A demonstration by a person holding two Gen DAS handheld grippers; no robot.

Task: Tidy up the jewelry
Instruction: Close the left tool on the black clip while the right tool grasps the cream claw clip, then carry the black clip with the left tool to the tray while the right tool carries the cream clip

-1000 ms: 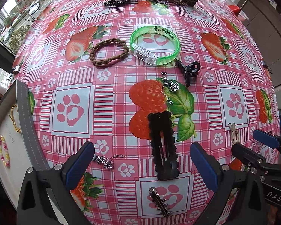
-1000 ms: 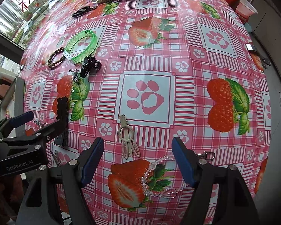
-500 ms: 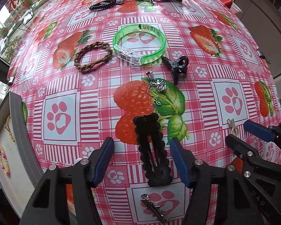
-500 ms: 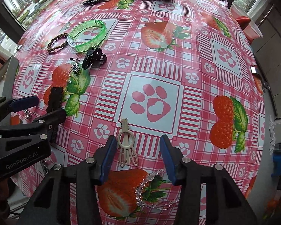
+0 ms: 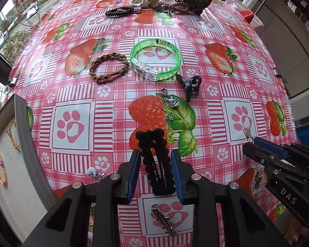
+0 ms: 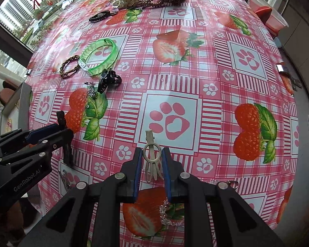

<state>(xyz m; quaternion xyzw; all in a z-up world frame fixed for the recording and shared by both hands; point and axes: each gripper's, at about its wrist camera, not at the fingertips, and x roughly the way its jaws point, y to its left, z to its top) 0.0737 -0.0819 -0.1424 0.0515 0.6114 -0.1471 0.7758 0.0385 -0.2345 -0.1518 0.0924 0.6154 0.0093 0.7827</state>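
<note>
Jewelry and hair pieces lie scattered over the strawberry tablecloth (image 5: 72, 127). My left gripper (image 5: 156, 173) is drawn in narrow around the black snap clip (image 5: 154, 158); its blue pads (image 5: 134, 170) sit against the clip's two long edges, on the near middle of the table. My right gripper (image 6: 152, 168) is likewise narrowed around the cream hair clip (image 6: 151, 156), pads just beside its prongs; I cannot tell whether they touch. A clear bead bracelet (image 6: 166, 212) lies under that gripper, nearer to me. Farther out sit the green bangle (image 5: 156, 61), the brown braided tie (image 5: 108, 66) to its left, a black claw clip (image 5: 190, 86) and a silver charm (image 5: 171, 100). A silver spiked clip (image 5: 163, 219) lies nearest. At the left edge stands the tray (image 5: 24, 135), holding a beaded bracelet (image 5: 0, 168).
</note>
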